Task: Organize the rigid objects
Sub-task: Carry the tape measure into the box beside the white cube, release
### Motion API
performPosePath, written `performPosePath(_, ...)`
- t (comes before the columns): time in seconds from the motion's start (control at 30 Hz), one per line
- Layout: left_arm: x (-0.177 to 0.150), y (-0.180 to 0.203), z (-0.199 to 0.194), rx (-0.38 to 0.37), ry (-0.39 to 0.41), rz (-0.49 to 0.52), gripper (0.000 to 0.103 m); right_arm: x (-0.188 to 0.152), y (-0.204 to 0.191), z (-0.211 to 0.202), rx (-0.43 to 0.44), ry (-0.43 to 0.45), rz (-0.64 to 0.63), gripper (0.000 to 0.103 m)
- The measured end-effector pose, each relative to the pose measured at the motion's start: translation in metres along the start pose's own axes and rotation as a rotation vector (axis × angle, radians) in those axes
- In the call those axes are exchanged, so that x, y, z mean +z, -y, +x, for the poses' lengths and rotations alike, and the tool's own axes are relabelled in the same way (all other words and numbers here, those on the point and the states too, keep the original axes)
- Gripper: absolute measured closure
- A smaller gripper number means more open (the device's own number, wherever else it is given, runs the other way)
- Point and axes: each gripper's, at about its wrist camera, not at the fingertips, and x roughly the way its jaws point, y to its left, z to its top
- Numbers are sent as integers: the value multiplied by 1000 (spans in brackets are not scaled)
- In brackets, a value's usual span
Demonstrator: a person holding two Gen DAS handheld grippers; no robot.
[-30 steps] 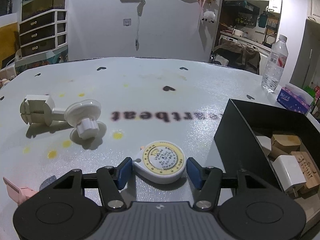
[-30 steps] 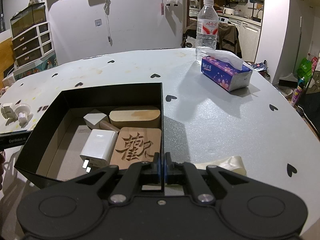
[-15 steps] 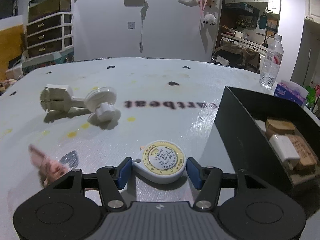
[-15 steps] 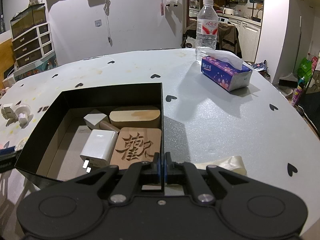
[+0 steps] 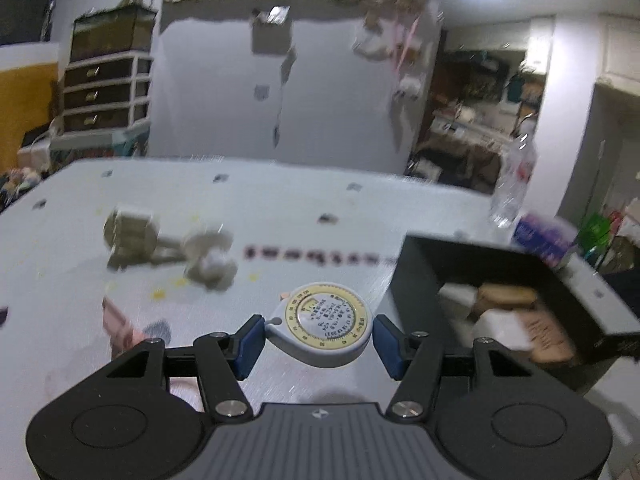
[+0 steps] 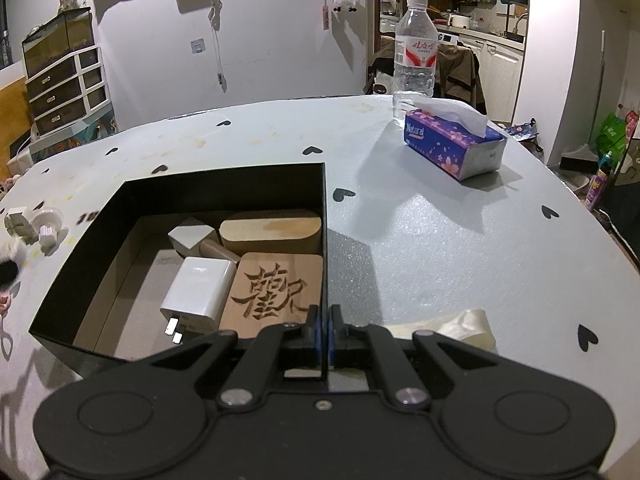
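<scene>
We see each black plastic two-finger gripper [image 5: 319, 341] [image 6: 322, 330] with blue pads; silver screws at the linkage pivots; round recessed discs near left and right; ribbed grey centre plate on ours left.

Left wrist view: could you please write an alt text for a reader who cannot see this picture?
The left tool holds a round white tape measure with a yellow dial between its blue pads, above a pale table. To the right stands an open black box with wooden and white items inside; a white plastic piece lies further left. The picture is blurred.
</scene>
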Motion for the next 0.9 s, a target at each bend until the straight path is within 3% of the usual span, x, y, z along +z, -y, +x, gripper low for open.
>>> performPosePath(0.13,14,17,-7,-60,45,42,44,1,0,0,1,2,4,99)
performPosePath(0.27,24,39,-1,-131,41,117,44,3,1,-4,6,18,9,99)
performPosePath(0.5,31,83,37,-242,-43,369,44,6,0,-8,-2,36,9,100)
performPosePath(0.73,23,110,69,-266,-139,661,44,7,3,-8,7,32,18,100)
performPosePath(0.9,25,117,83,-276,-193,777,44,8,3,-8,9,24,17,100)
